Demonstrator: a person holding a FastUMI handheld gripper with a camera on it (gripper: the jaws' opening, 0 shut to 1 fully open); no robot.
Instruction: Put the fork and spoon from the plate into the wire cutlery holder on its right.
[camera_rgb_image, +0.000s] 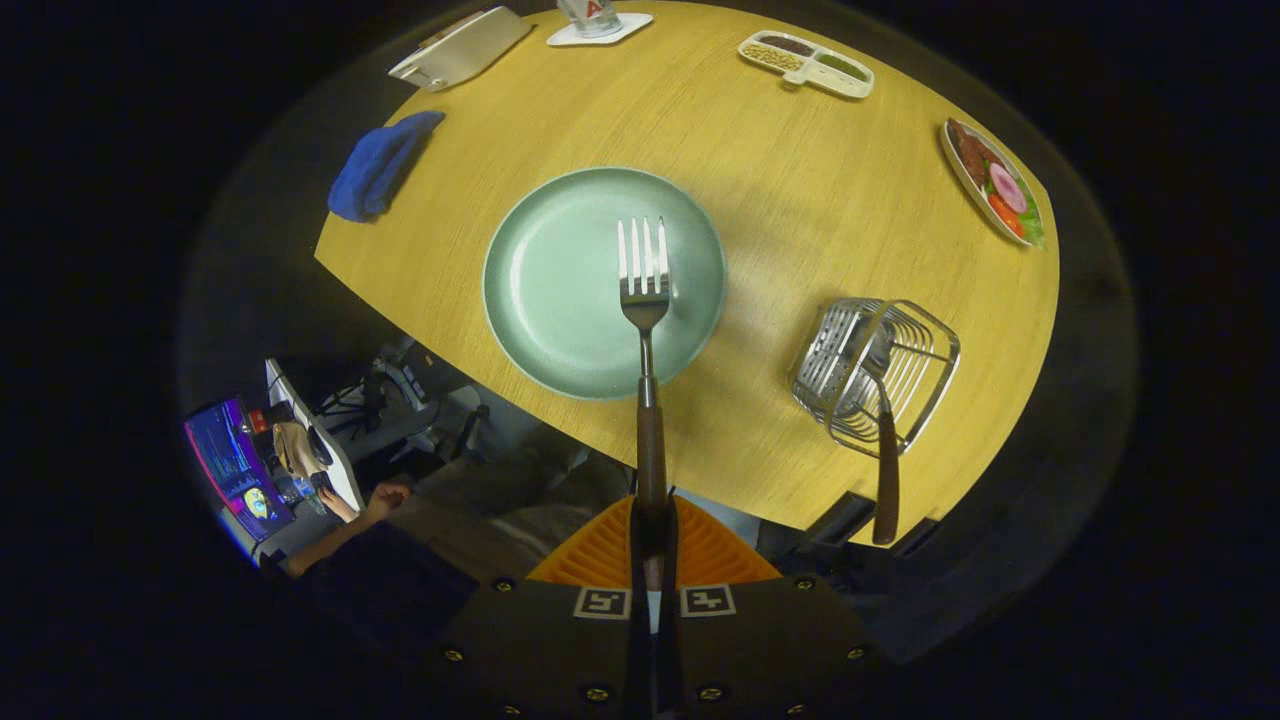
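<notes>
The hand-held gripper (652, 530) is clamped on the fork (645, 300) handle. Its tines hang over the plate (560, 300). The spoon (884, 440) stands in the wire cutlery holder (920, 350), right of the plate.

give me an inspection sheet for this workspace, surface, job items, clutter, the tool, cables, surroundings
Surface: wooden table, no spills seen.
Job's things: fork held over the green plate; spoon already standing in the wire cutlery holder, right of the plate.
Clutter: blue cloth, divided snack tray, food dish, glass on coaster, flat case.
Tool: fingers shut on the fork's wooden handle.
Cables: tangle by the desk below the table edge.
Surroundings: a person's hand, lit screen.
</notes>
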